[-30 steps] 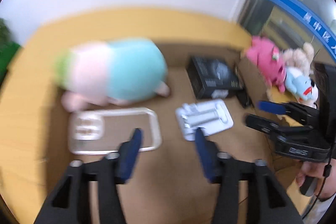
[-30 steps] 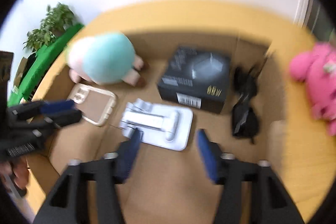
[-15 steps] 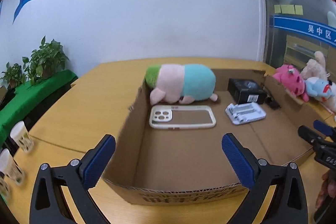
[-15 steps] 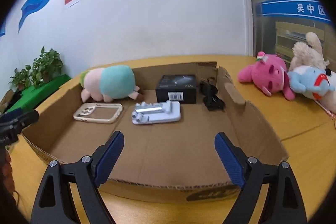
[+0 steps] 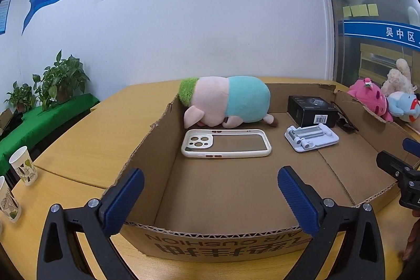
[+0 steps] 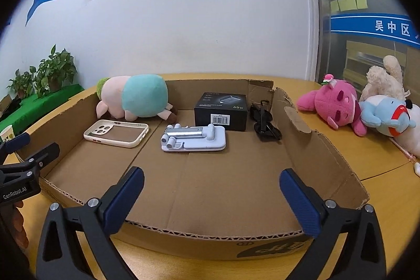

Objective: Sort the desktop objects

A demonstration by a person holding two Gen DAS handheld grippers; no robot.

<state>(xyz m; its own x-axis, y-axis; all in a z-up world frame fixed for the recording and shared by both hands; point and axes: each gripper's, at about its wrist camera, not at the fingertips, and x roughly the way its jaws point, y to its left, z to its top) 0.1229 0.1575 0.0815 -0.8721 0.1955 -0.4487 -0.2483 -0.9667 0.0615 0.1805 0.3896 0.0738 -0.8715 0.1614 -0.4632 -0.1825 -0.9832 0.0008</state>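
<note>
An open cardboard box lies on the wooden table. Inside it are a pink-and-teal plush pig, a white phone case, a white phone stand, a black carton and black sunglasses. My left gripper hangs open over the box's near left part with nothing between its fingers. My right gripper is over the near right part, its jaws opening, also with nothing between them. Each gripper shows at the edge of the other's view.
Pink, blue and beige plush toys lie on the table right of the box. Paper cups stand at the table's left edge. Potted plants sit on a green ledge beyond.
Both grippers have drawn back from close above the box's contents to its near edge and tilted up. Their jaws have spread wide, and the blur has gone.
</note>
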